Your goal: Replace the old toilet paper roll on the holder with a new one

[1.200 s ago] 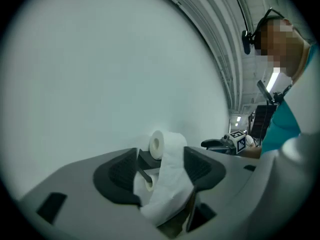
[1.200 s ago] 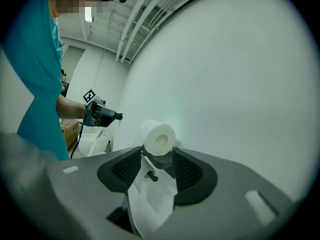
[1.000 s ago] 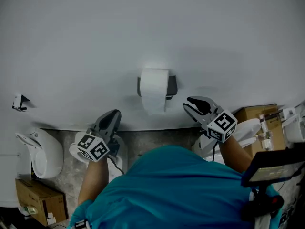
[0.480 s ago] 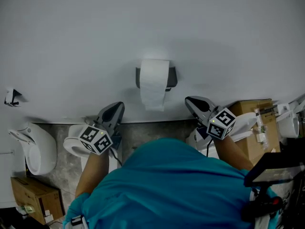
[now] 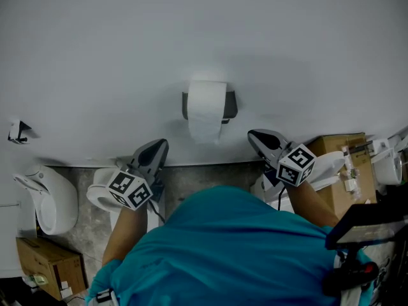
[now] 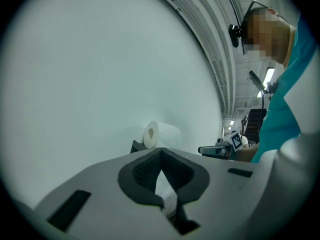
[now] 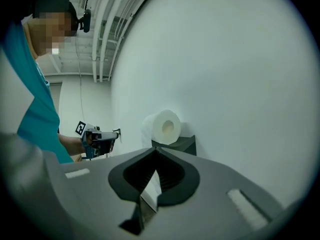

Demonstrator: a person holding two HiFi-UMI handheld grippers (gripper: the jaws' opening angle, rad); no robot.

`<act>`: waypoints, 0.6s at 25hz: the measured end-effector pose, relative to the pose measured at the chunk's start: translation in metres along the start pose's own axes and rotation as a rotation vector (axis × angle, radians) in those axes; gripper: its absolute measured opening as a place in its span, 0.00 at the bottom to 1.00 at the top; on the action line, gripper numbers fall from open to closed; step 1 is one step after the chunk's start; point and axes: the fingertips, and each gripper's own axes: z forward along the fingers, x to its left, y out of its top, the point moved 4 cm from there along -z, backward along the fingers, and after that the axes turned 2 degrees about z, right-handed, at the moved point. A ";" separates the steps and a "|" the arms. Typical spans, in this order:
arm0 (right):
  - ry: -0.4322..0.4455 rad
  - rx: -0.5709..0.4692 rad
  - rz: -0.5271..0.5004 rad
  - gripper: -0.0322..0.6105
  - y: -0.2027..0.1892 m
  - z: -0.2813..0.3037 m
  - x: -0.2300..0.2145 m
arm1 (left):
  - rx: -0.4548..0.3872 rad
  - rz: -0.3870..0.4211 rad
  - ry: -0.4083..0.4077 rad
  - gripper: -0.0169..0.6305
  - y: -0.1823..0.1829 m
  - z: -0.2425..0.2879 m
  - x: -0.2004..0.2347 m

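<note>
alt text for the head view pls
A white toilet paper roll sits on a dark wall holder, a sheet hanging down. Below, a person in a teal top holds the left gripper and right gripper, both shut and empty, flanking it.

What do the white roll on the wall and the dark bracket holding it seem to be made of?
The roll: soft matte white paper; wound round a hollow middle, loose end hanging. The bracket: dark, smooth, angular; probably plastic or painted metal, which one I cannot tell.
</note>
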 end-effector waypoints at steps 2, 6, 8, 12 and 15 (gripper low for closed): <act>0.007 0.002 -0.002 0.05 0.000 0.001 0.001 | -0.010 -0.006 -0.001 0.04 0.001 -0.002 -0.001; 0.017 0.004 -0.011 0.05 0.001 0.002 0.002 | -0.014 -0.007 -0.002 0.04 0.002 -0.005 -0.004; 0.019 0.007 -0.015 0.05 0.001 0.002 0.002 | -0.012 -0.006 -0.004 0.04 0.003 -0.005 -0.005; 0.025 0.011 -0.024 0.05 0.003 0.003 0.001 | -0.005 -0.005 -0.007 0.04 0.004 -0.004 -0.007; 0.035 0.013 -0.031 0.05 0.005 0.004 0.001 | -0.012 -0.004 -0.011 0.04 0.002 -0.004 -0.008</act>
